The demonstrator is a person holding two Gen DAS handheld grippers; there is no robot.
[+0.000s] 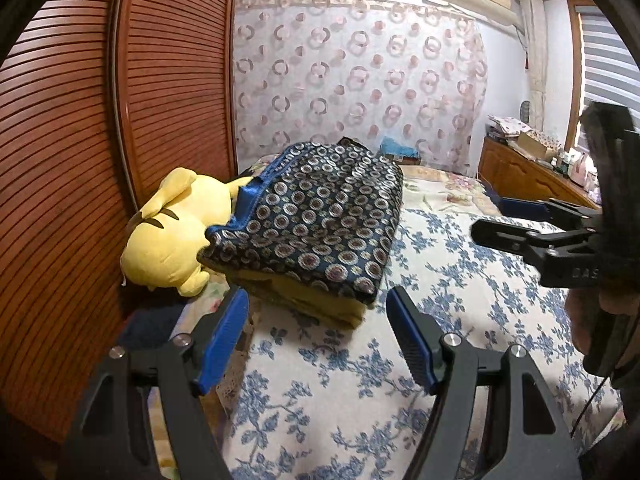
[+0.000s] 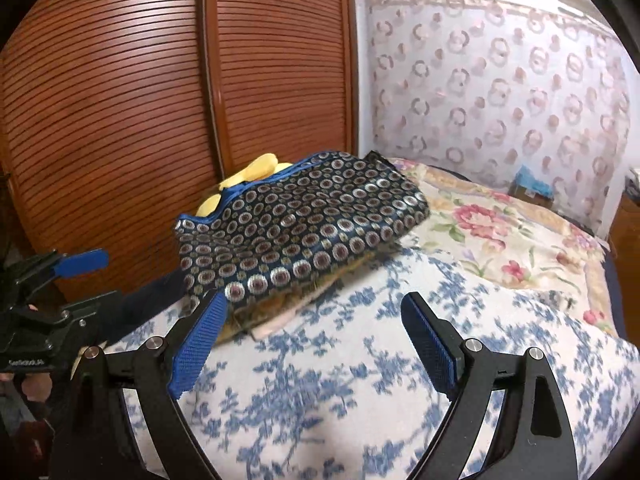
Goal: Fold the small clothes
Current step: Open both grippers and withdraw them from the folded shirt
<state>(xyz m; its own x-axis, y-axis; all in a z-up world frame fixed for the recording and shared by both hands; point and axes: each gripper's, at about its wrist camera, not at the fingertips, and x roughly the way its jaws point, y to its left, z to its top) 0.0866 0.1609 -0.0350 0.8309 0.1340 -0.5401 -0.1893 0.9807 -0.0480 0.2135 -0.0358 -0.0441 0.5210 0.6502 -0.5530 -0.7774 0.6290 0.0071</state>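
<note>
A folded dark blue garment with a ring pattern (image 1: 316, 216) (image 2: 296, 232) lies on top of a small stack; a yellow piece (image 1: 320, 304) shows beneath it. The stack rests on the blue-flowered bedspread (image 1: 360, 380) (image 2: 340, 392). My left gripper (image 1: 316, 344) hovers just in front of the stack, jaws open and empty. My right gripper (image 2: 312, 344) is also open and empty, its left pad (image 2: 198, 350) close to the stack's near corner. In the left wrist view the right gripper (image 1: 516, 220) shows at the right edge; in the right wrist view the left gripper (image 2: 86, 280) shows at the left edge.
A yellow plush toy (image 1: 168, 236) (image 2: 248, 176) lies behind the stack against the slatted wooden wardrobe doors (image 1: 100, 140) (image 2: 160, 100). A rose-patterned quilt (image 2: 512, 232) covers the far bed. A wooden dresser (image 1: 528, 176) with clutter stands at the right, a ring-patterned curtain (image 1: 360, 80) behind.
</note>
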